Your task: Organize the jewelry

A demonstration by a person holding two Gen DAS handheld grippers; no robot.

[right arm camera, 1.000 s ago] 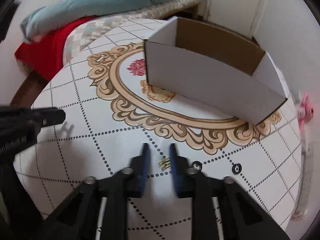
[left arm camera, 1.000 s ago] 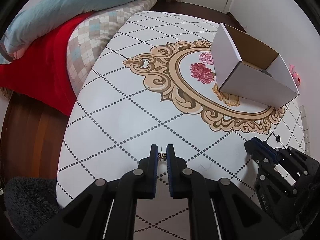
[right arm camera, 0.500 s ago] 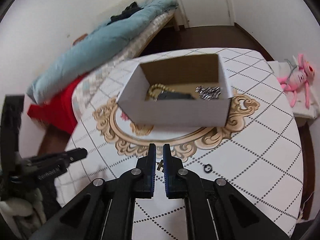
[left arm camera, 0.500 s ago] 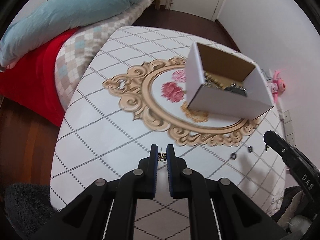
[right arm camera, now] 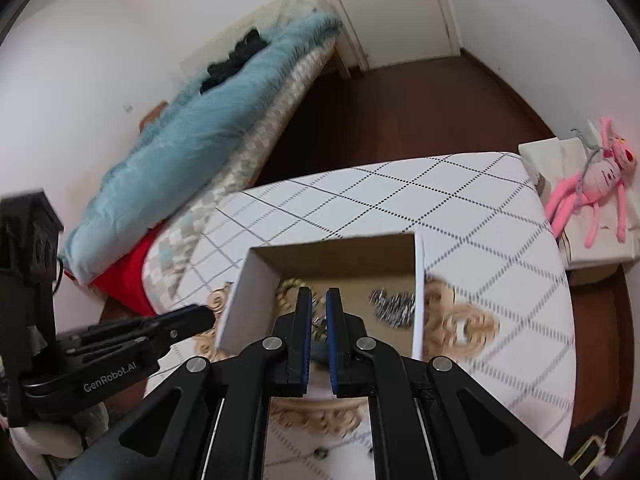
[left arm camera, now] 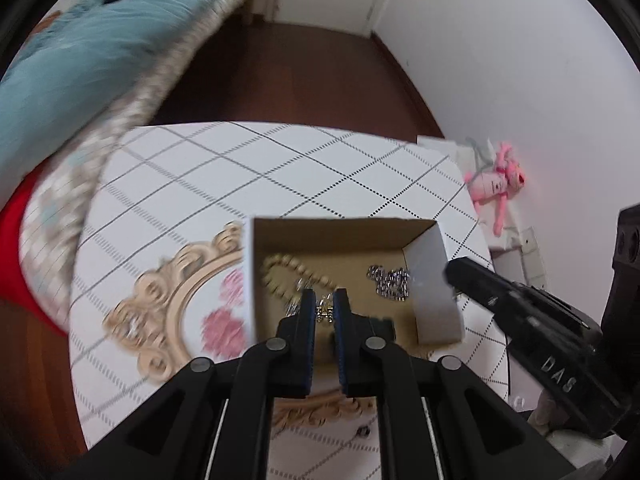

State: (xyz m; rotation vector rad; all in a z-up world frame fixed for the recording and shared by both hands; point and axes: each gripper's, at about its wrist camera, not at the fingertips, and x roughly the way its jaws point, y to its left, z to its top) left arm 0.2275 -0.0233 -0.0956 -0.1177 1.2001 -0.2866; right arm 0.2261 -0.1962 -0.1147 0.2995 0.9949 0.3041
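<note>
— Reporting on setting: patterned table (left arm camera: pixel 320 168) carrying open cardboard box (left arm camera: pixel 434 304) holding beaded chain (left arm camera: pixel 280 276) and silver chain (left arm camera: pixel 390 282).
— Noting grippers?
— Left gripper (left arm camera: pixel 324 306) nearly closed, pinching small gold piece (left arm camera: pixel 324 310) above box. Right gripper (right arm camera: pixel 319 304) likewise nearly closed, gripping small earring (right arm camera: pixel 319 326) over box.

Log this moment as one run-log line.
left gripper: shut on gold earring | right gripper: shut on small earring | both: above open box | box holds: bead bracelet, silver chain
</note>
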